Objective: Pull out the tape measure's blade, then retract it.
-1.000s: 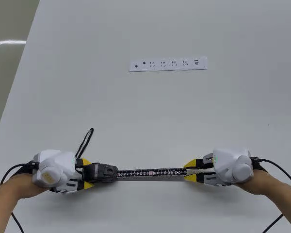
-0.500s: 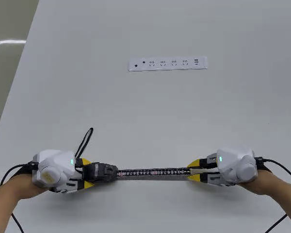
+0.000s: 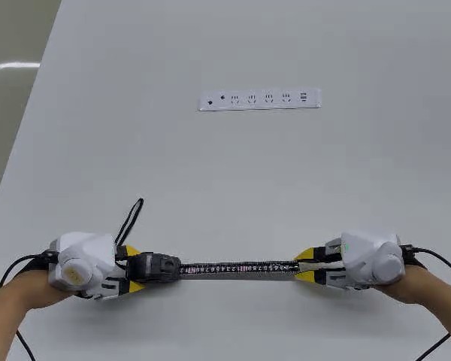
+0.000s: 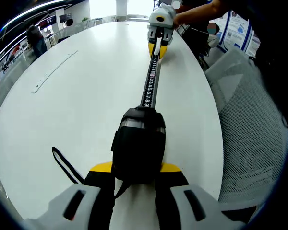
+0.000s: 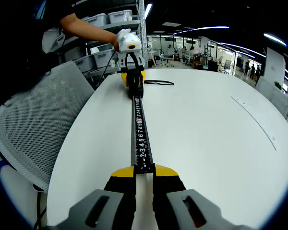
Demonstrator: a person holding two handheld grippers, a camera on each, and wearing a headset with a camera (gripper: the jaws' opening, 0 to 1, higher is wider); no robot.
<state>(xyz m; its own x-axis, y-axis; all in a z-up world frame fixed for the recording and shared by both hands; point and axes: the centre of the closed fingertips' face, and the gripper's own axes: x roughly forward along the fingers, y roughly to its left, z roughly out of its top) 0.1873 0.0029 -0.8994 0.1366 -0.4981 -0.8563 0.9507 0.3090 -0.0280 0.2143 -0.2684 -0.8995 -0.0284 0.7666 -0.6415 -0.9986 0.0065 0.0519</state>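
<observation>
Entry, remote station. The tape measure [image 4: 138,143] is at the near edge of the white table [image 3: 210,173]. Its black body is clamped between the yellow pads of the left gripper [image 3: 134,268], with the jaws pressed against both flanks. That reads as a firm pinch, as far as the left gripper view lets me see. The right gripper [image 3: 307,265] is nipped together on the free end of the blade [image 5: 140,129]. In its own view the tip disappears between the pads and the printed numerals run off toward the case.

Status: the blade is out and runs in a straight line between the two grippers, which stand well apart. Whether it rests on the table top or hangs just above it, I cannot tell. The wrist loop [image 3: 131,220] lies loose on the table beside the left gripper. A power strip [image 3: 259,98] lies well away on the far side and is not involved.

Judgement: the pull-out half looks largely done — a fair run of scale is exposed. Whether more draw is wanted I can't say from here. The retract is entirely left to do. For that I would bring the right gripper toward the case with the tip pinched, so the blade feeds in under control rather than snapping home.
</observation>
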